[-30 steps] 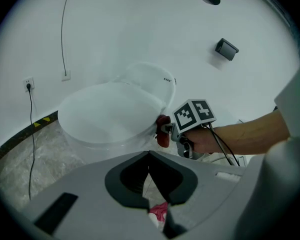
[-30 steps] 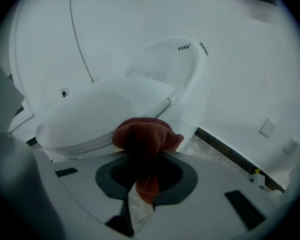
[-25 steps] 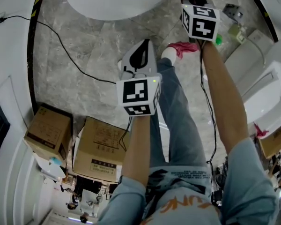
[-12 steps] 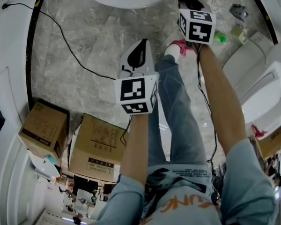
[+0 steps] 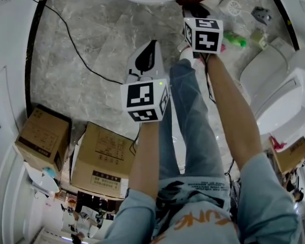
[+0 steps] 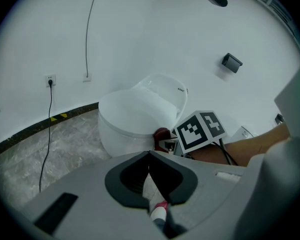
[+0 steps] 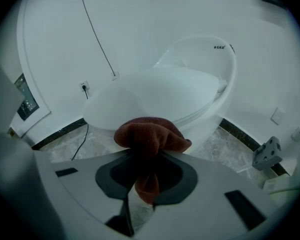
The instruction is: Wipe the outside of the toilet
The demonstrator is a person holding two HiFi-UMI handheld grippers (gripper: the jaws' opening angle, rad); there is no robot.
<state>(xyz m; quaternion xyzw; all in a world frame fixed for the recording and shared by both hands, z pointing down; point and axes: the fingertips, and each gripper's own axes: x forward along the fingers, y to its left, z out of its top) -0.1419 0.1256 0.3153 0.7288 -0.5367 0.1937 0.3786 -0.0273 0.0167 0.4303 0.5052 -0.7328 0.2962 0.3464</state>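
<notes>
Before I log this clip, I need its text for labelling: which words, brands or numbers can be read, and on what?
None can be quoted with certainty.
Toilet: small dark mark on its upright rear part, too small to read.
Cardboard boxes: printed labels, too blurred.
Shirt: orange letters, partly hidden, not readable whole.
Left gripper cube: square markers, no words.

Little can be read. The person's shirt (image 5: 198, 220) bears large orange letters – "UN" is clear, the rest is lost in the folds. The two cardboard boxes (image 5: 104, 161) carry black printed labels, too small to make out. On the toilet (image 7: 190, 91) lid sits a small dark brand mark – illegible in both gripper views.
</notes>
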